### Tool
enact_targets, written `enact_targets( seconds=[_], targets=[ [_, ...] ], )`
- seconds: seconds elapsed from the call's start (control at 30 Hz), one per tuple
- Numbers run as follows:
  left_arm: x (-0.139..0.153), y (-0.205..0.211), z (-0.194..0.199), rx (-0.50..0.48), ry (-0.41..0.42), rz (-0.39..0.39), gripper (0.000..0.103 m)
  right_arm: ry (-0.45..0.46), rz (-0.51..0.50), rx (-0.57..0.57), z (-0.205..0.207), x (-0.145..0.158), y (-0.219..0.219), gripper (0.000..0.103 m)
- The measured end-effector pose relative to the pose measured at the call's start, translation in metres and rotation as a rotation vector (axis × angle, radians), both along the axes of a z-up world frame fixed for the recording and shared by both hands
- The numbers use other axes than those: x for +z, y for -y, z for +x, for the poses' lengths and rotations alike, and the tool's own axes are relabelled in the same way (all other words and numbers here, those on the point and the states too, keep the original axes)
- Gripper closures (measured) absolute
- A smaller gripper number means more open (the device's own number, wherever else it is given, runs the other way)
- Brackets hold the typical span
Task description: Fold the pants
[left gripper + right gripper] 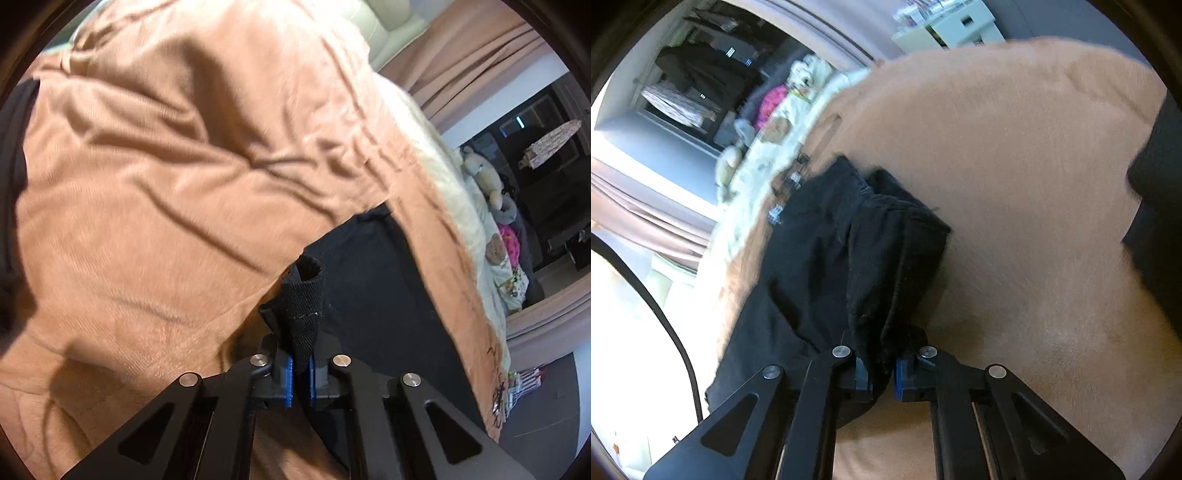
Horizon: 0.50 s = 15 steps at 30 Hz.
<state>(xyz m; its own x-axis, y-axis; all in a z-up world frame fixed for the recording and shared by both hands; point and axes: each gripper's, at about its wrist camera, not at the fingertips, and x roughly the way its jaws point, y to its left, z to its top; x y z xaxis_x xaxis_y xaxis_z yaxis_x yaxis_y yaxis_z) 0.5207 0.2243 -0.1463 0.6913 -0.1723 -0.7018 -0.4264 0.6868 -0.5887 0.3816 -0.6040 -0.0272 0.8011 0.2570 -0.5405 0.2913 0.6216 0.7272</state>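
The black pants [827,258] lie on a tan blanket [147,184] spread over the bed. The left claw [301,373] is clenched on a ribbed hem or waistband edge, and the right claw [882,373] is clenched on a bunched fold, probably so that both can lift one end evenly and carry it over for a fold.

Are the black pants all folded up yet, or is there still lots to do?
Not yet. Done: both grippers have grabbed on. The left gripper pinches a black fabric edge, and the right gripper pinches a bunched part of the black pants. In hand: the pants are crumpled on the tan blanket. Left: no neat fold shows, so folding probably remains.
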Motion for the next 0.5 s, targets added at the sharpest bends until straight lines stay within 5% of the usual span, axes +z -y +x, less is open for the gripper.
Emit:
enact_targets(
  seconds=[0.23, 0.5],
  targets=[
    [0.054, -0.002, -0.009, 0.007, 0.069, 0.012, 0.098, 0.09, -0.022, -0.001, -0.019, 0.052, -0.008, 0.1],
    [0.095, -0.02, -0.038, 0.02, 0.097, 0.006, 0.099, 0.096, -0.009, 0.02, -0.058, 0.062, -0.012, 0.101]
  ],
)
